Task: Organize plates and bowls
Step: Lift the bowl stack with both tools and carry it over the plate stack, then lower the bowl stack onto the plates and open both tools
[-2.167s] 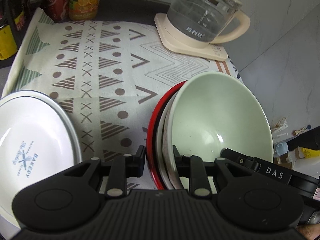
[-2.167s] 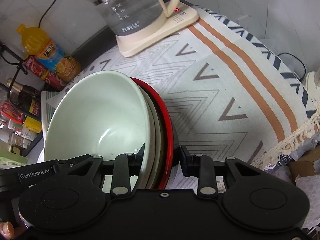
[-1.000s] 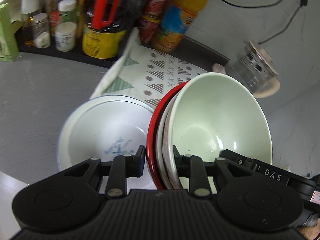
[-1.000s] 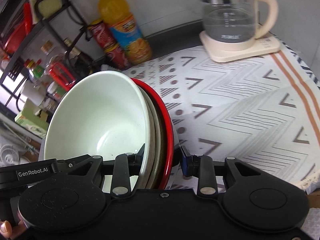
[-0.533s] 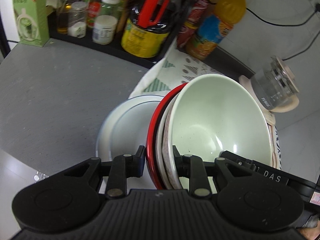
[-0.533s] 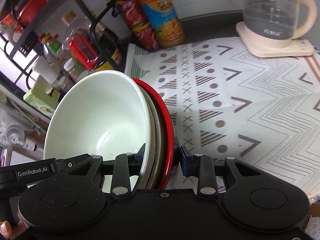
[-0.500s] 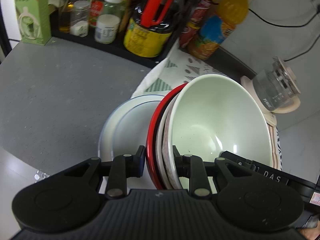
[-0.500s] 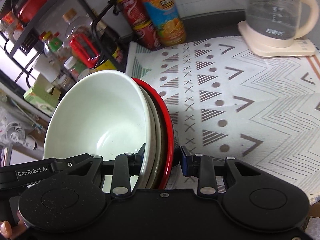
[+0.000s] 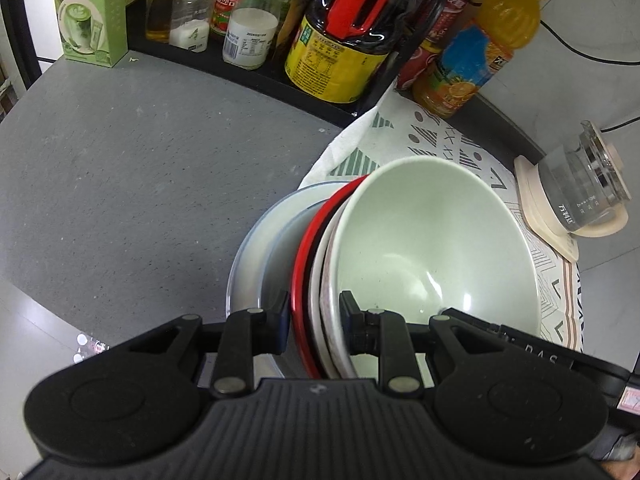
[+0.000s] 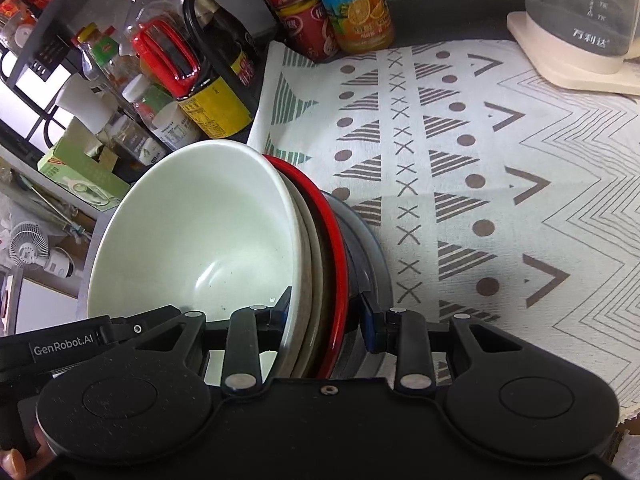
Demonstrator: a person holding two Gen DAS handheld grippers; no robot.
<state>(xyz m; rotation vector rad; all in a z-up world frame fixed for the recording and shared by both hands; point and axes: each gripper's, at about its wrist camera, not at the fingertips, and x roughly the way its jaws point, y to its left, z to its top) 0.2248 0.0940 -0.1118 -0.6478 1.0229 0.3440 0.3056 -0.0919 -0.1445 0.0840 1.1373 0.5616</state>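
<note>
A nested stack of bowls, pale green on the inside with a beige bowl and a red-rimmed bowl outside it, hangs between both grippers. My left gripper is shut on the stack's left rim. The right gripper is shut on the opposite rim of the same stack of bowls. Directly beneath sits a white plate with a grey-blue rim, seen as a grey rim in the right wrist view; whether the stack touches it cannot be told.
A patterned cloth covers the right part of the grey counter. A glass kettle on a cream base stands at the back right. Bottles and jars crowd a black rack, with an orange-drink bottle and red cans beside it.
Both grippers have carried the bowl stack left, off the cloth's middle, and lower, to above the white plate. The plate is now mostly hidden under the stack. Grips are unchanged.
</note>
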